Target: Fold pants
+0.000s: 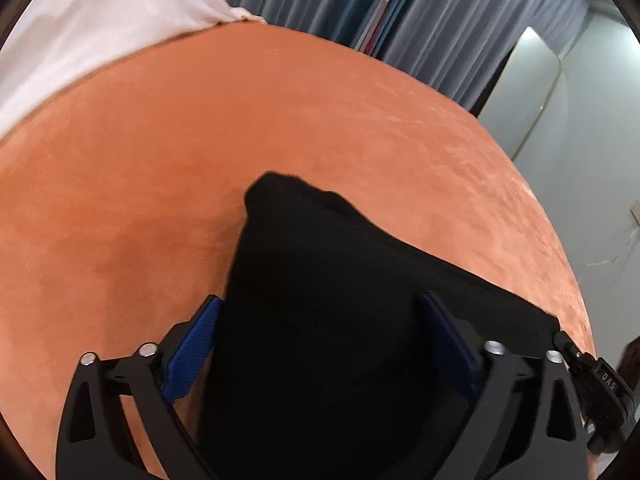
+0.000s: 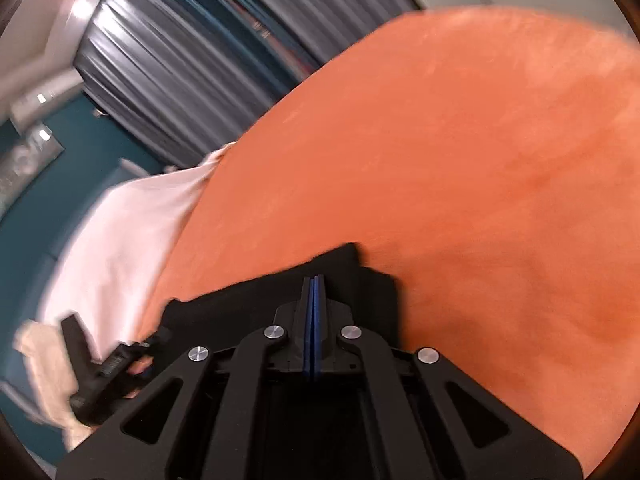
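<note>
Where the orange bedspread [image 1: 200,152] covers the bed, the black pants [image 1: 320,280] lie on its near portion, one corner of the dark cloth reaching out toward the middle of the spread. The left gripper [image 1: 320,320] has its two blue-padded fingers [image 1: 192,352] spread wide apart, and the pants fabric fills the whole gap between them, rising from below the tool. The right gripper [image 2: 315,292] has its blue pads pressed flat together, their tips set over the folded edge of the pants [image 2: 248,300]; the view does not settle whether cloth is pinched between them. Seen from the right wrist, the left tool sits at the lower left, gripped by a hand in a pale sleeve. A white sheet [image 1: 100,20] borders the bedspread's far edge. Grey curtains [image 1: 440,12] hang behind the bed, and a tall mirror [image 1: 524,88] stands against the wall at the right.
</note>
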Available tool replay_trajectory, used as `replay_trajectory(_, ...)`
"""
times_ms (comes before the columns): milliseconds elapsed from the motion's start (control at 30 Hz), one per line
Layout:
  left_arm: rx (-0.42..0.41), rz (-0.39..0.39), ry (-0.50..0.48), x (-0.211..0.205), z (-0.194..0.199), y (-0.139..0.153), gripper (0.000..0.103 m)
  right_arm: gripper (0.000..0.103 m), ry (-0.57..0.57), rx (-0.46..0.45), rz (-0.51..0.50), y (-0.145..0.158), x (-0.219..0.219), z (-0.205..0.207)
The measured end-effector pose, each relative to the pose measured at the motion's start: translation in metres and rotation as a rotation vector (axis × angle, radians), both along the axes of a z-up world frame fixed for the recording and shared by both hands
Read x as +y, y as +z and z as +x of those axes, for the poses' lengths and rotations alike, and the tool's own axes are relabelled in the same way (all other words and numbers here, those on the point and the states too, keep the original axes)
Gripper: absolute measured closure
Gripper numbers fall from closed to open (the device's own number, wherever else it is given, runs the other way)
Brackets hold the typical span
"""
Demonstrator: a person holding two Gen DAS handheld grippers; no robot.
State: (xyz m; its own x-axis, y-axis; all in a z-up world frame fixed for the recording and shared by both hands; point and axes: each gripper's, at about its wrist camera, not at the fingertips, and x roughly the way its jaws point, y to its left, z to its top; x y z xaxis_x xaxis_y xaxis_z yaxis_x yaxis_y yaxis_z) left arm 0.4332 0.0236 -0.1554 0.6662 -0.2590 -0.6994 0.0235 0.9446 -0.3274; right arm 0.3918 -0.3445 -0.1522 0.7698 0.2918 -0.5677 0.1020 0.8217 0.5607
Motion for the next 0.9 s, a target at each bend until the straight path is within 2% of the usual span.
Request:
replay_trajectory(33,-0.023,0.027,-0.005,0.003,-0.005,0.011,0.014,0.097,0.0,-0.022,-0.07,0.013,0.003,-0.013)
replay_trajectory(67,-0.072,0.083,-0.037,0.001,-0.029,0.026,0.014,0.097,0.041,-0.069,-0.145,0.034,0.014,-0.036)
replay_trajectory(133,-0.128,0.175,-0.082,-0.005,-0.061,0.036,0.01,0.097,0.129,-0.111,-0.239,0.052,0.035,-0.059)
replay_trajectory(200,-0.095,0.278,-0.108,-0.018,-0.081,0.022,0.008,0.098,0.205,-0.071,-0.32,0.051,0.057,-0.066)
replay_trajectory(267,0.002,0.33,-0.146,-0.029,-0.079,-0.01,0.005,0.102,0.224,0.048,-0.373,0.019,0.068,-0.056)
replay_trajectory(300,0.012,0.31,-0.147,-0.026,-0.08,-0.02,0.005,0.103,0.219,0.069,-0.361,0.004,0.065,-0.053)
replay_trajectory(333,0.01,0.27,-0.13,-0.02,-0.083,-0.021,0.005,0.103,0.205,0.043,-0.32,0.002,0.058,-0.057)
replay_trajectory(367,0.023,0.245,-0.11,-0.015,-0.086,-0.016,0.008,0.103,0.181,0.057,-0.28,0.005,0.052,-0.061)
replay_trajectory(400,0.037,0.226,-0.081,-0.009,-0.093,-0.006,0.014,0.102,0.145,0.068,-0.228,0.015,0.048,-0.069)
replay_trajectory(433,0.03,0.216,-0.059,-0.005,-0.101,0.004,0.015,0.097,0.12,0.055,-0.208,0.025,0.048,-0.079)
replay_trajectory(467,0.002,0.21,-0.053,-0.003,-0.113,0.016,0.015,0.097,0.119,0.018,-0.22,0.042,0.053,-0.098)
replay_trajectory(567,-0.111,0.298,-0.036,-0.008,-0.162,0.059,0.015,0.097,0.138,-0.054,-0.31,0.073,0.08,-0.14)
replay_trajectory(633,-0.145,0.331,-0.03,-0.013,-0.188,0.078,0.013,0.097,0.15,-0.061,-0.327,0.084,0.095,-0.159)
replay_trajectory(767,-0.164,0.366,-0.007,-0.018,-0.233,0.105,0.013,0.097,0.151,-0.085,-0.367,0.105,0.121,-0.2)
replay_trajectory(833,-0.172,0.381,-0.002,-0.016,-0.253,0.116,0.013,0.097,0.14,-0.104,-0.378,0.108,0.122,-0.225)
replay_trajectory(900,-0.18,0.399,0.007,-0.015,-0.273,0.121,0.013,0.097,0.142,-0.092,-0.368,0.105,0.128,-0.233)
